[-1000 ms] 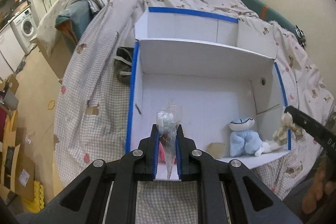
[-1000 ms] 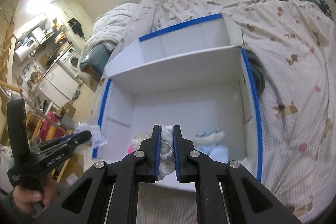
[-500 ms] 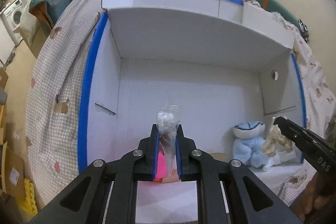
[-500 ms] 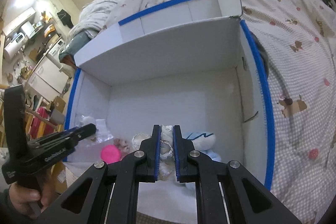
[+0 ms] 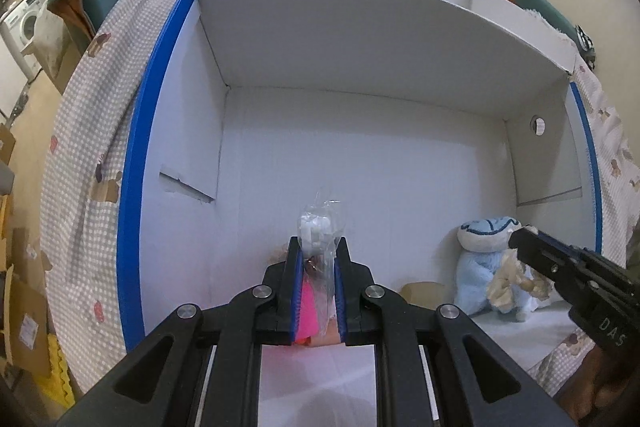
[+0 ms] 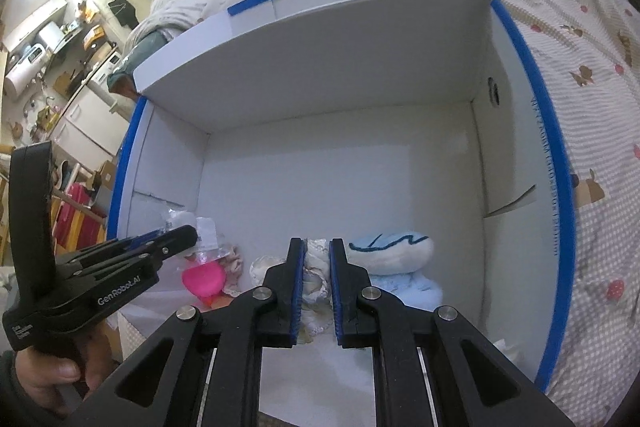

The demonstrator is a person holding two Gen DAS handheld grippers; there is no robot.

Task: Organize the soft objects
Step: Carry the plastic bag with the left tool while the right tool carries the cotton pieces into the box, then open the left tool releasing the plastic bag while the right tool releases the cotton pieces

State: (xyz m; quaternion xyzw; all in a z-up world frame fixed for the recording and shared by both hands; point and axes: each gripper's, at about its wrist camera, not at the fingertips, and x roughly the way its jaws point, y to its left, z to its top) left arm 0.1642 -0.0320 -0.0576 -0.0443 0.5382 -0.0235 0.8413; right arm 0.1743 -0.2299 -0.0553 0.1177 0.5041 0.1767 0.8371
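My left gripper is shut on a clear plastic bag with white soft pieces, held low inside the white box. It also shows in the right wrist view, above a pink soft toy. My right gripper is shut on a cream frilly soft toy, just left of a blue and white plush. In the left wrist view the right gripper holds the cream toy beside the blue plush.
The white box has blue-taped edges and an open flap at the back. It lies on a bed with a checked, animal-print cover. Cardboard boxes and a washing machine stand to the left.
Both grippers have moved forward and down into the box with their loads. The box now fills both views. The right gripper's cream toy is now beside the blue plush.
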